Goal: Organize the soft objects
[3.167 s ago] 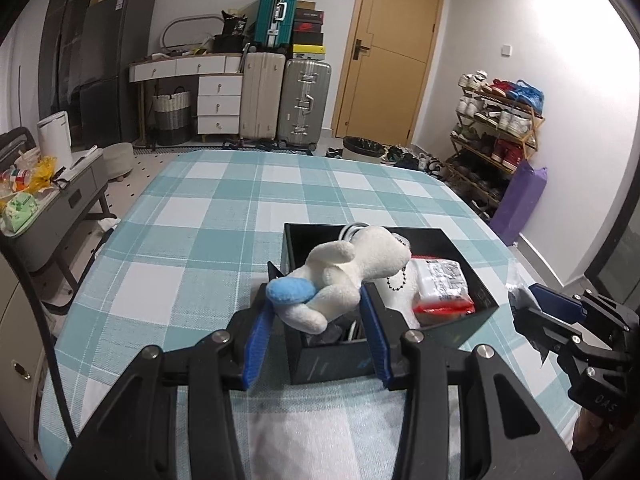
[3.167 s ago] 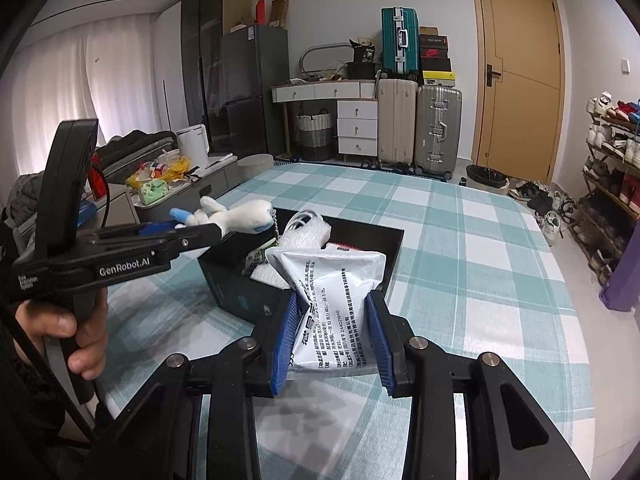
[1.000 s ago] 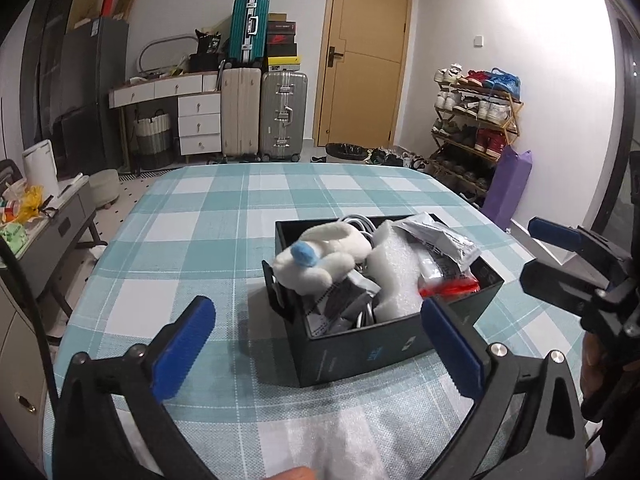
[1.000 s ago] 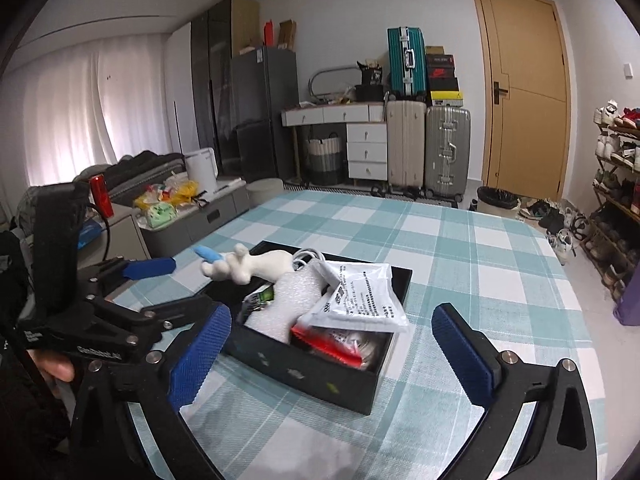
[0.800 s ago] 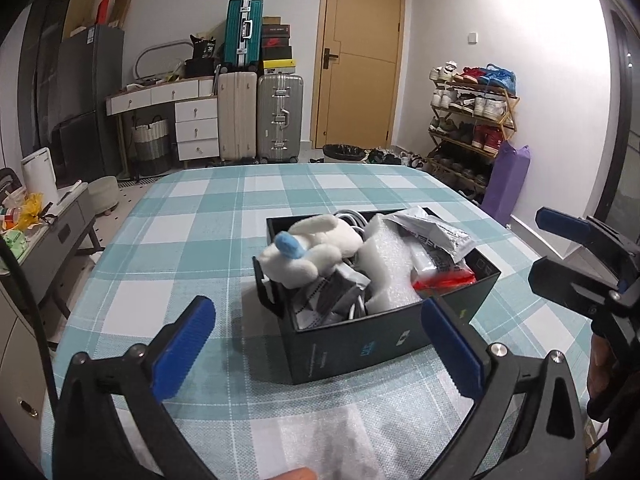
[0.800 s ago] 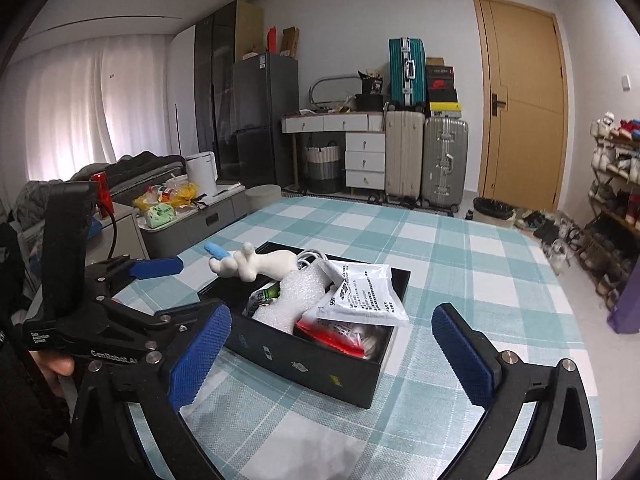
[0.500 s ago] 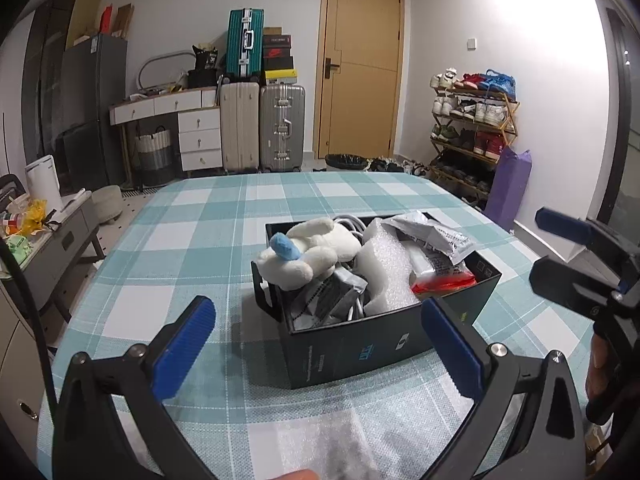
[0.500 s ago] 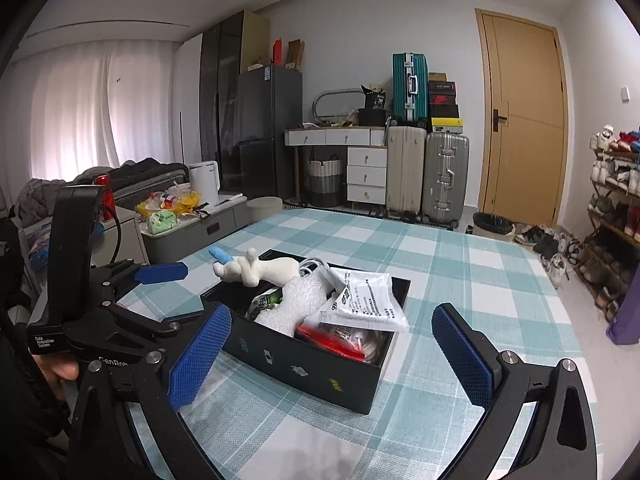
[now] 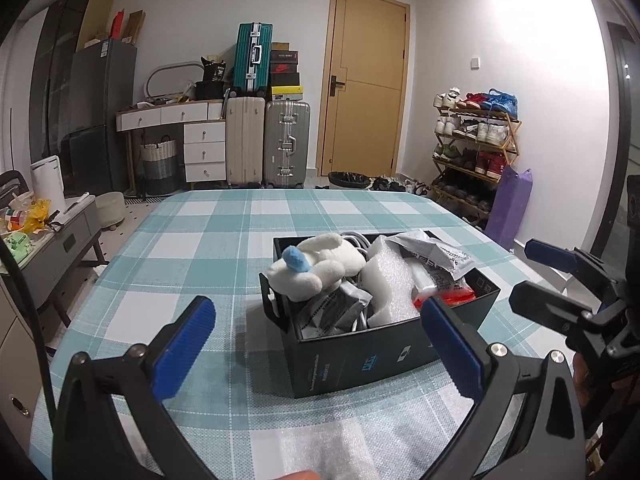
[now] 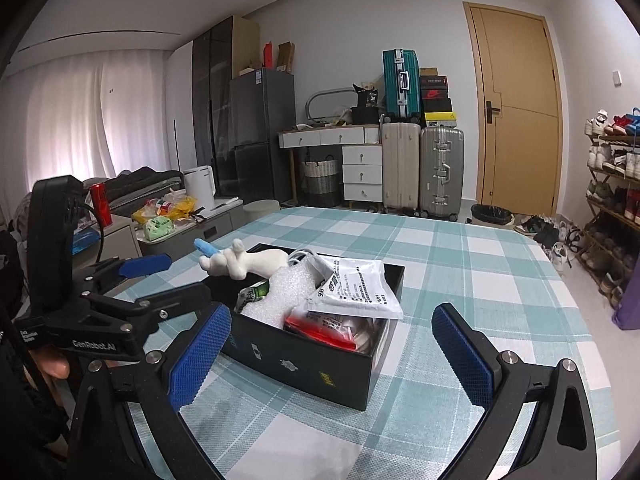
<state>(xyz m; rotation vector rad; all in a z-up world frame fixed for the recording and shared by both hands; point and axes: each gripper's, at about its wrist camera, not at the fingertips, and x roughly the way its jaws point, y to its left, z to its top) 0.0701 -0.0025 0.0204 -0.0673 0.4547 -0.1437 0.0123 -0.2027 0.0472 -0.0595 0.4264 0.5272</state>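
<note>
Left wrist view
- Left gripper [image 9: 318,338]: black frame, blue ribbed pads, jaws spread wide, nothing between them; held above the near edge of the table
- Table under a teal-and-white checked cloth [image 9: 208,240]: runs from the near edge to the far end of the room
- Black rectangular cardboard box [image 9: 360,354]: stands on the cloth just beyond the open jaws, slightly right of centre, packed full
- White plush toy with a blue tip [image 9: 316,262]: lies across the box's far left corner, above the rim
- White bubble-wrap wad [image 9: 394,276]: middle of the box, right of the plush
- White printed soft packet [image 9: 434,254]: right part of the box, resting over a red-edged pouch [image 9: 444,294]
- Grey printed pouch [image 9: 336,310]: near left inside the box, below the plush
- Right gripper [image 9: 560,276]: at the right edge, beside the box, pads apart, empty

Right wrist view
- Right gripper [image 10: 330,350]: jaws wide, holding nothing, near side of the box [image 10: 304,360]
- Plush toy [image 10: 244,262]: far left corner of the box, blue tip pointing left
- Bubble-wrap wad [image 10: 286,290]: centre
- Printed packet [image 10: 356,288]: on top at the right, over the red-edged pouch [image 10: 320,330]
- Left gripper [image 10: 156,284]: left of the box, pads apart, empty; a hand [image 10: 54,366] grips its handle
- Checked cloth [image 10: 480,280]: bare to the right of the box
</note>
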